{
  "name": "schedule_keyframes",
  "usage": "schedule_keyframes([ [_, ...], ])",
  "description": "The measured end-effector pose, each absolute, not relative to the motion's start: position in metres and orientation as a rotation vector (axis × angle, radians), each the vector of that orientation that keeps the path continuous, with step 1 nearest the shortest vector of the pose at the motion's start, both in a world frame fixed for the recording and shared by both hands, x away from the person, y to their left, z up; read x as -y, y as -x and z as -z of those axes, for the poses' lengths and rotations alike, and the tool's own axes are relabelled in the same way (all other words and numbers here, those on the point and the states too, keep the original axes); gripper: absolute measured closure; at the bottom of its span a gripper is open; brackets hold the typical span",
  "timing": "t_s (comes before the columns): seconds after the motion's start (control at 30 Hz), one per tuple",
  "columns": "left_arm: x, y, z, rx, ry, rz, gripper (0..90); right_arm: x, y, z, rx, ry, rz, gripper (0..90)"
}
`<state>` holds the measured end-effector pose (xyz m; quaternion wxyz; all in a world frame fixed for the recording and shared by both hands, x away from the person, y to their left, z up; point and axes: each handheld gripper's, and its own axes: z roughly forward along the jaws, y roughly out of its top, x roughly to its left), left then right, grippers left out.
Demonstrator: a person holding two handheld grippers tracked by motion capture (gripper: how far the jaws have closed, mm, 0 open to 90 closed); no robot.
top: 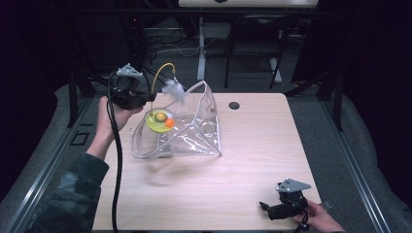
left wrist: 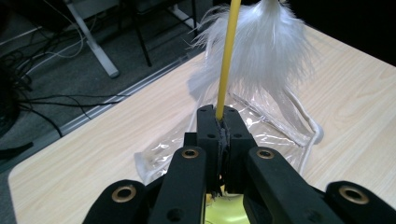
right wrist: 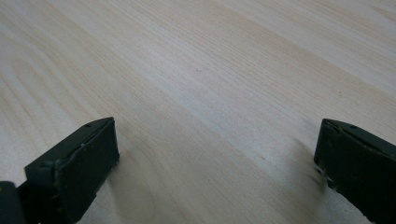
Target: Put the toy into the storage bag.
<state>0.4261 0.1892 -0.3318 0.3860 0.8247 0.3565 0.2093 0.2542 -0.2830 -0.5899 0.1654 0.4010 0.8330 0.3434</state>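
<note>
My left gripper (top: 151,97) is held above the table's left side, shut on a thin yellow rod (left wrist: 227,56). The rod (top: 158,74) arches up and a white feather tuft (top: 175,90) hangs from its end; in the left gripper view the tuft (left wrist: 266,46) fans out just past the jaws. Below the gripper a yellow-green toy base (top: 158,121) with an orange ball (top: 169,123) sits in the mouth of a clear plastic bag (top: 194,128). The bag (left wrist: 261,128) lies on the wooden table (top: 252,145). My right gripper (top: 265,208) rests open at the table's front right, over bare wood (right wrist: 210,93).
A dark round hole (top: 234,105) marks the table near its far edge. Beyond the table stand desk legs (top: 201,48) and loose cables on the floor. Grey matting (top: 335,145) borders the table on both sides.
</note>
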Motion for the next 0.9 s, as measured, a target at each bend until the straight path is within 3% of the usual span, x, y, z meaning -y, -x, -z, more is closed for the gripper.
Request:
schedule_keyframes([
  [0.9, -0.164, -0.446, 0.389, -0.936, -2.171, -0.419, 88.5, 0.284, -0.254, 0.590, -2.374, -1.135, -0.968, 0.0],
])
